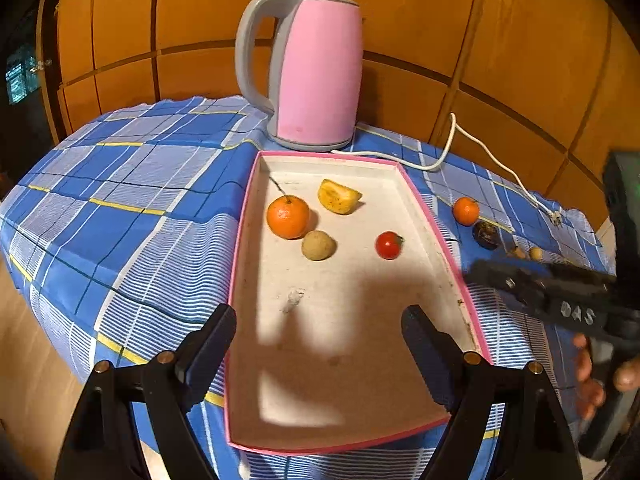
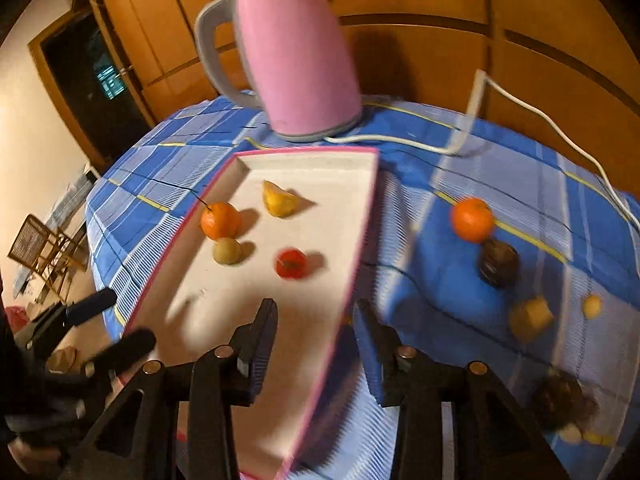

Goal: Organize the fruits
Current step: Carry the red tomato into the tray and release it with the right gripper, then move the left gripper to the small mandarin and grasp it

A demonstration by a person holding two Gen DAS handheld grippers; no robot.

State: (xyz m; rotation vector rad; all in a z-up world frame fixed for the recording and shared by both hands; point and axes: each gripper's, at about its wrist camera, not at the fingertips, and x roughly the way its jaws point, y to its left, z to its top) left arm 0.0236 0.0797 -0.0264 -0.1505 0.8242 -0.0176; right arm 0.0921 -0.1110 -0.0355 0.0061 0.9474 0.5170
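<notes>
A pink-rimmed white tray (image 1: 436, 216) (image 2: 366, 216) lies on the blue checked tablecloth. In it are an orange (image 1: 288, 217) (image 2: 220, 220), a yellow fruit piece (image 1: 338, 196) (image 2: 279, 199), a small brown fruit (image 1: 317, 245) (image 2: 227, 251) and a red tomato (image 1: 388, 245) (image 2: 291, 263). On the cloth right of the tray are another orange (image 1: 465, 211) (image 2: 472, 219), a dark round fruit (image 1: 486, 235) (image 2: 498, 263) and small yellowish pieces (image 2: 531, 318). My left gripper (image 1: 320, 330) is open and empty over the tray's near end. My right gripper (image 2: 316, 322) is open and empty over the tray's right rim.
A pink kettle (image 1: 316, 68) (image 2: 296, 52) stands behind the tray, its white cord (image 1: 496, 162) (image 2: 560, 130) trailing right. A brown hairy fruit (image 2: 564, 400) lies near the cloth's right front. Wooden panels back the table. A chair (image 2: 44, 256) stands far left.
</notes>
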